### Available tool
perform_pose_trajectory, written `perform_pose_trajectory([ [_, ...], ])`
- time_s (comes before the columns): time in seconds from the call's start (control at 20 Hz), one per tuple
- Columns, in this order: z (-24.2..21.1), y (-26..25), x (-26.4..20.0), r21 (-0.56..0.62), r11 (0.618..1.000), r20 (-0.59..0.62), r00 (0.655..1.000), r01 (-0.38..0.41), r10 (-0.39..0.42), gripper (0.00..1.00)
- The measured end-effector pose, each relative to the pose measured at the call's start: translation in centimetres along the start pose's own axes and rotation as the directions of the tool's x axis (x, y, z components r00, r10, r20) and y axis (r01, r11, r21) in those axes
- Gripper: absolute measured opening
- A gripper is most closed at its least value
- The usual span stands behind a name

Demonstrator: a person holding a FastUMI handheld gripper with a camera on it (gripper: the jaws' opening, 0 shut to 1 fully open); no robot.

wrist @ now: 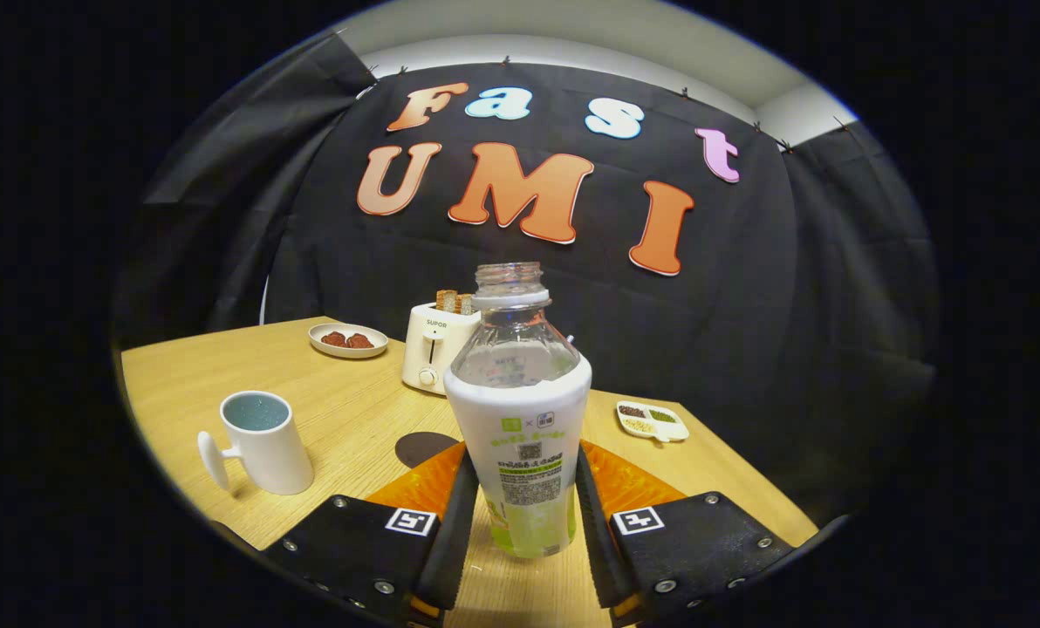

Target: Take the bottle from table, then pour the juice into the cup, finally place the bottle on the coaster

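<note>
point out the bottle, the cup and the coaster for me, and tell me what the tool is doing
bottle (524,436): gripper view, on its white label.
cup (269,449): gripper view, on its side wall.
coaster (422,447): gripper view, on its dark top, behind the bottle.
tool (522,506): gripper view, both fingers pressed on the bottle.

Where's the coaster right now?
In the gripper view the dark coaster lies flat on the table, just left of the bottle held in the claw, between the mug and the toaster.

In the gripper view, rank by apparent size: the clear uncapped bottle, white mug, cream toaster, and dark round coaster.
1. Clear uncapped bottle, between the tool fingers; nearness inflates it.
2-3. White mug and cream toaster look alike; the toaster stands farther off.
4. Dark round coaster, partly hidden.
</note>
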State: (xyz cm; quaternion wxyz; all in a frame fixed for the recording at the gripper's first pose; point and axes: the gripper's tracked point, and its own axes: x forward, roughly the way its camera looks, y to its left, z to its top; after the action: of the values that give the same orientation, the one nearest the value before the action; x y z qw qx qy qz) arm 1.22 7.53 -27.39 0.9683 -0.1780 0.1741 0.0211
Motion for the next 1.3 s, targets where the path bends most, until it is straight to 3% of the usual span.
perform_pose_trajectory([
  [0.45,2.9,2.6,1.1,-0.339,0.939,0.098,0.995,0.053,-0.020,0.59],
  [0.75,4.2,4.2,1.6,-0.591,0.791,0.202,0.979,0.157,-0.043,0.59],
  [1.0,2.8,7.1,2.6,-0.704,0.699,0.189,0.982,0.123,0.017,0.59],
  [1.3,3.3,9.1,2.5,-0.806,0.568,0.240,0.969,0.166,0.058,0.59],
])
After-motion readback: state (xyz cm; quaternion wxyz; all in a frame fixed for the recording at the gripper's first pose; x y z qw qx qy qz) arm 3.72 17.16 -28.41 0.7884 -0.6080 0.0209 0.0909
